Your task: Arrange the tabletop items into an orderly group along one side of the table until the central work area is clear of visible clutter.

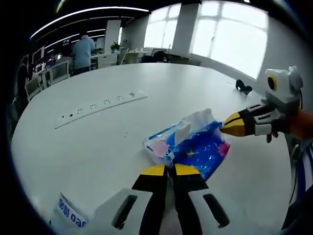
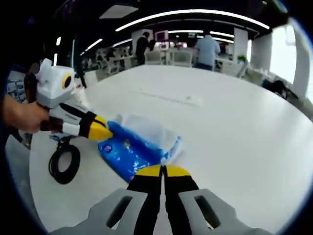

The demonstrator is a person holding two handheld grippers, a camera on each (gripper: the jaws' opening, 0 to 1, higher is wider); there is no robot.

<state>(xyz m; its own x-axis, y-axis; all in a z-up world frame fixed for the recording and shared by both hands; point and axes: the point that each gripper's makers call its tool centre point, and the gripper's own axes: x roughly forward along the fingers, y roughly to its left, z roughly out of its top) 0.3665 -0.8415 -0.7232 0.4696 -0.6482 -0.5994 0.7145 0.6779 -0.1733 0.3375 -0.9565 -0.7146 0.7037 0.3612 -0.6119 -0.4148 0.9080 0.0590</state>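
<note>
Blue tissue pack (image 1: 188, 144) lies on the white surface (image 1: 98, 147), right between the two grippers, white tissue poking out of its top.

Left gripper (image 1: 169, 170): jaws together, tips at or touching the pack's near edge; nothing visibly between them. In the left gripper view the pack sits just ahead of the tips, slightly to the right, long axis running on a diagonal from lower left to upper right.

Right gripper (image 2: 161, 171): jaws also together, tips against the pack's (image 2: 134, 147) opposite end, where the white tissue bunches up. Seen from the other side, its yellow tips press the pack's far right corner. Can't tell if either one pinches the wrapper.

So both are about equally near, one at each end of the long axis. Judgement: the pack looks squeezed or steered between two shut tips, a push rather than a grasp. Next move likely a slide toward one edge; risk is the soft pack buckling or pivoting if one side pushes harder.

Other bits: black cable coil (image 2: 63, 164) near the surface edge beside the pack, a power strip (image 1: 100, 107) set into the surface farther off, a labelled packet (image 1: 71, 215) at lower left of the left gripper view, small dark object (image 1: 243, 88) farther out.
</note>
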